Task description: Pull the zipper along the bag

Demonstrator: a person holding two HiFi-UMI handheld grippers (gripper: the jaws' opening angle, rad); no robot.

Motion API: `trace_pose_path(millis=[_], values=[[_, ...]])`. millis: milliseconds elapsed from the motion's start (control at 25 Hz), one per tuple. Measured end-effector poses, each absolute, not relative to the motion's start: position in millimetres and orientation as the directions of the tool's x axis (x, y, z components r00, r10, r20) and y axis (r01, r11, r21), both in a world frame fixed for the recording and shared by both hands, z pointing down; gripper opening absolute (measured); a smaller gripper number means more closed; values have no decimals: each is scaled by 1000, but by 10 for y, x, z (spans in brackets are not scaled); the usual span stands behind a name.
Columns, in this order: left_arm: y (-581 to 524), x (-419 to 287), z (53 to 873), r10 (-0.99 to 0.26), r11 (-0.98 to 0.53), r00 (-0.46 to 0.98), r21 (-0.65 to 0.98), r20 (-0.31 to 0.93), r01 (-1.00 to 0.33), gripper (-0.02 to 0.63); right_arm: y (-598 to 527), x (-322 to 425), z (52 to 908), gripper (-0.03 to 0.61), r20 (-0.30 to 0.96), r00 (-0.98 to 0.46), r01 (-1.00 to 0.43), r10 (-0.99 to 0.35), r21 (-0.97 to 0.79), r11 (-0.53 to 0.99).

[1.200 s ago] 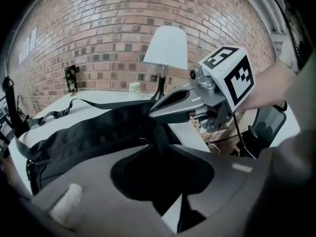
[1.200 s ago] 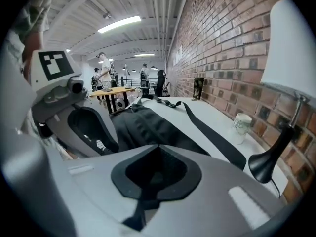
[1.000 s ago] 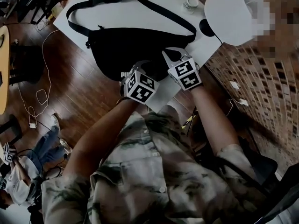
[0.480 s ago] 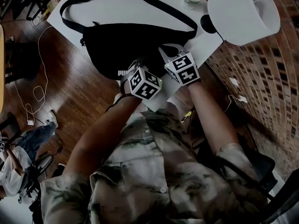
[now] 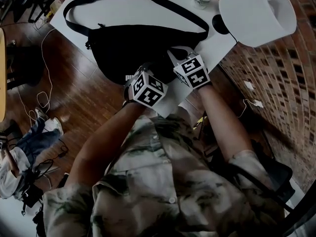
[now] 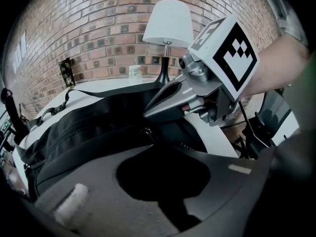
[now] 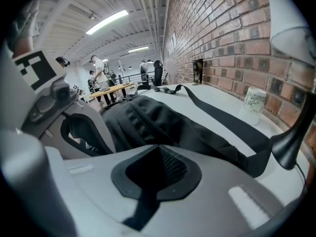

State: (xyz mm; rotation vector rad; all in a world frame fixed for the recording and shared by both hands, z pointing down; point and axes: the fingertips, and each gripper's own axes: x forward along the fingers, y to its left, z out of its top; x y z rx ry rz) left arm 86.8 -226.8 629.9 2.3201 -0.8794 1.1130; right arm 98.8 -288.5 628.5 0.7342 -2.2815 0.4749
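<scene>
Left tongs (image 6: 160,154), right tongs (image 7: 158,152) both shut at bag (image 5: 133,48); zipper pull (image 6: 146,131) only in left gripper view

Overhead view — two low, facing bag (image 5: 133,48)
</scene>
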Motion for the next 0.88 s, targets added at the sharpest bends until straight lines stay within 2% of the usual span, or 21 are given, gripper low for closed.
trace_pose_path(millis=[880], values=[[-2405,282,6014,-265,-728,602,253,753,-637,26,-2899,1009,6387,8,781,-521,-676,-345,-130,725]])
